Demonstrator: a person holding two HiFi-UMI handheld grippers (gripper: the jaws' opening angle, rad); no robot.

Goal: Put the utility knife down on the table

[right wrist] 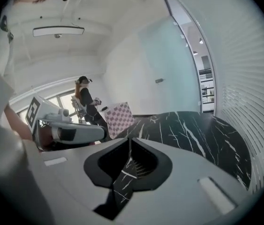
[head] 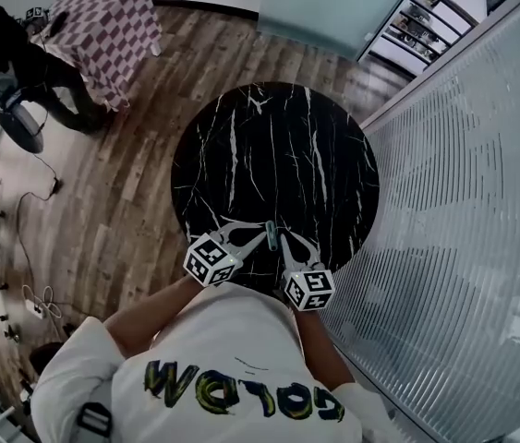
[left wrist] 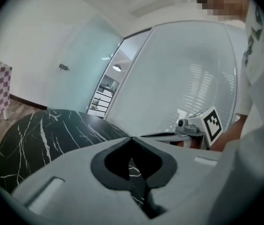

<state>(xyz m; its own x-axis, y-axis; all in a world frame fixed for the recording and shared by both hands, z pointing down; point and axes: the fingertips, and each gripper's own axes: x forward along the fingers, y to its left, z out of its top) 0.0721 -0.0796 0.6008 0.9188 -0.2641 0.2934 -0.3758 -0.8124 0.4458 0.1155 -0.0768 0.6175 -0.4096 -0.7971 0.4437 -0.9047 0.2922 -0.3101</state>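
Under both tongs lies a big round black table [head: 269,146] with white lines in it. It spreads out ahead of the tips, and its near edge is below them. A wall of pale blinds [head: 463,201] stands off to the side of the right tongs [right wrist: 130,139]. The left tongs [left wrist: 132,139] are just beside the right ones, and the two sets of tips come close together above the table. Each pair is pressed together with nothing in its bite. Only the table shows through the hole behind the tips.

The utility knife is in no view. It is not in either pair, and I cannot find it on the table top. So I think the putting-down is either done or not begun, and I cannot say which. Next, the knife has to be found before anything is grabbed.

The person's shirt [head: 241,367] hides the table edge behind the tongs. A small pale bit where the tips come together is too tiny to name.
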